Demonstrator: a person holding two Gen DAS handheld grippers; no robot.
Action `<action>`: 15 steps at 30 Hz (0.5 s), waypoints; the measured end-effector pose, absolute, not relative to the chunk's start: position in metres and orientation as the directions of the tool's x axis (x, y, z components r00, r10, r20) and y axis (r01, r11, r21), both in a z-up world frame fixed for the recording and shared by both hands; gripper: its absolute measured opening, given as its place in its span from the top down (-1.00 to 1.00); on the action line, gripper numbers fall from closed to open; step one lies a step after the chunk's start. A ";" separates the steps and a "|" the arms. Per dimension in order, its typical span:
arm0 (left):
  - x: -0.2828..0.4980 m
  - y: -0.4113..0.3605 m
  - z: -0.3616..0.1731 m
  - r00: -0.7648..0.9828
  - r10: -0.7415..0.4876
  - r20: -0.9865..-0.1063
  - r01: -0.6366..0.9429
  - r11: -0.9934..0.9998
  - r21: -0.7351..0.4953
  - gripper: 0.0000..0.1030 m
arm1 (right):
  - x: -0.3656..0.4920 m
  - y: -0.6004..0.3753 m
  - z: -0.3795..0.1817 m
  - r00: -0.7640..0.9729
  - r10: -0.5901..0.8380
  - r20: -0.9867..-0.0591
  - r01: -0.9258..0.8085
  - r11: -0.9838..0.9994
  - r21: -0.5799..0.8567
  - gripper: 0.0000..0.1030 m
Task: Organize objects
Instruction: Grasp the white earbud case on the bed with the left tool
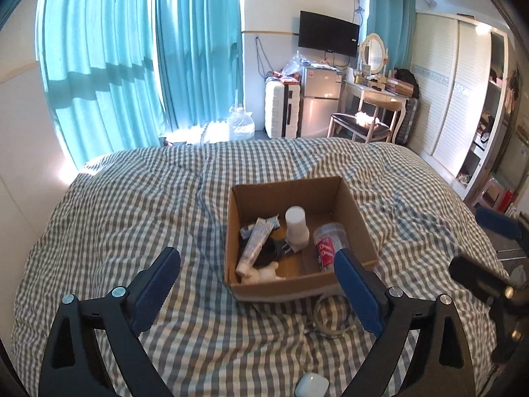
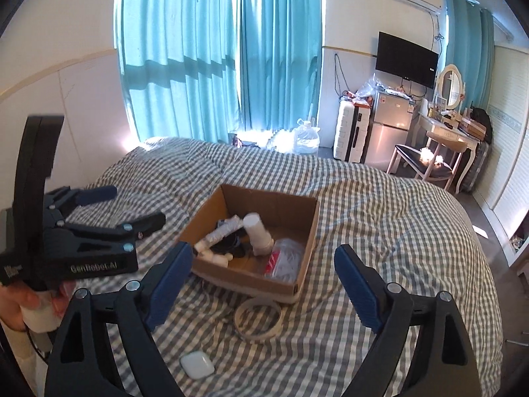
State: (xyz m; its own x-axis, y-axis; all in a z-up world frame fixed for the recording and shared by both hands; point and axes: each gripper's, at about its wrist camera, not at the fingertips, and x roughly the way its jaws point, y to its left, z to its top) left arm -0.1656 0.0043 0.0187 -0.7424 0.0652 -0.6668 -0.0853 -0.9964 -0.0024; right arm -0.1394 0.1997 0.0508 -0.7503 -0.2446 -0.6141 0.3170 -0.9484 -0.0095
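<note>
Left wrist view: left gripper [image 1: 258,263] with blue-padded jaws spread wide, holding nothing, above the checked quilt [image 1: 132,205]; the square cardboard box [image 1: 360,231] ahead holds a toothpaste tube [image 1: 254,243] and white bottle [image 1: 296,226]. Right wrist view: right gripper [image 2: 264,261] likewise wide apart and empty; a tape ring [image 2: 258,319] touches the box's near wall, a smooth white case [image 2: 197,364] nearer.

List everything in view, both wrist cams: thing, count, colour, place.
cardboard box: 1, brown, open, middle of bed
tube: 1, white-blue, in box, left side
white bottle: 1, in box, centre
clear cup: 1, red print, on its side in box, right side
tape ring: 1, pale, on bed in front of box
earbud case: 1, white, on bed nearest the cameras
bed cover: 1, grey-white check
curtains: teal, at window
fridge: 1, silver, far wall
suitcase: 1, white, beside fridge
left gripper: open, empty
right gripper: open, empty
</note>
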 end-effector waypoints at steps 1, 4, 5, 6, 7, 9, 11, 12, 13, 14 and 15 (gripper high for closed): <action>-0.161 0.004 0.015 -0.740 0.059 -0.670 -0.077 -0.997 -0.003 -0.89 | -0.134 0.201 0.044 -0.749 -0.243 -0.616 0.317 -0.948 -0.011 -0.74; -0.148 0.004 -0.001 -0.738 0.043 -0.674 -0.056 -0.998 -0.002 -0.91 | -0.117 0.206 0.023 -0.757 -0.230 -0.611 0.307 -0.951 -0.022 -0.90; -0.143 0.003 -0.008 -0.734 0.039 -0.678 -0.050 -0.999 -0.003 -0.91 | -0.110 0.210 0.014 -0.763 -0.229 -0.604 0.306 -0.952 -0.025 -0.92; -0.139 0.003 -0.017 -0.728 0.031 -0.685 -0.038 -0.999 -0.004 -0.91 | -0.106 0.213 0.008 -0.763 -0.227 -0.605 0.304 -0.952 -0.026 -0.93; -0.135 0.003 -0.026 -0.724 0.023 -0.690 -0.030 -1.000 -0.002 -0.91 | -0.101 0.215 -0.002 -0.760 -0.222 -0.610 0.302 -0.953 -0.029 -0.94; -0.126 0.005 -0.045 -0.716 0.003 -0.699 -0.012 -1.000 0.008 -0.92 | -0.096 0.220 -0.019 -0.759 -0.192 -0.622 0.285 -0.957 -0.052 -0.94; -0.120 0.010 -0.065 -0.698 -0.015 -0.715 -0.002 -1.000 0.023 -0.96 | -0.093 0.223 -0.033 -0.756 -0.162 -0.635 0.267 -0.961 -0.072 -0.95; -0.116 0.013 -0.077 -0.686 -0.020 -0.728 -0.003 -1.000 0.029 -0.97 | -0.092 0.226 -0.039 -0.753 -0.151 -0.641 0.258 -0.963 -0.076 -0.95; -0.113 0.016 -0.088 -0.674 -0.017 -0.739 -0.009 -0.999 0.032 -0.97 | -0.093 0.229 -0.047 -0.745 -0.138 -0.653 0.245 -0.967 -0.076 -0.95; -0.110 0.019 -0.097 -0.664 -0.015 -0.748 -0.017 -0.999 0.035 -0.97 | -0.093 0.232 -0.054 -0.738 -0.129 -0.662 0.231 -0.970 -0.069 -0.95; -0.107 0.022 -0.108 -0.651 -0.015 -0.759 -0.026 -0.999 0.042 -0.97 | -0.094 0.235 -0.060 -0.730 -0.122 -0.672 0.219 -0.974 -0.060 -0.95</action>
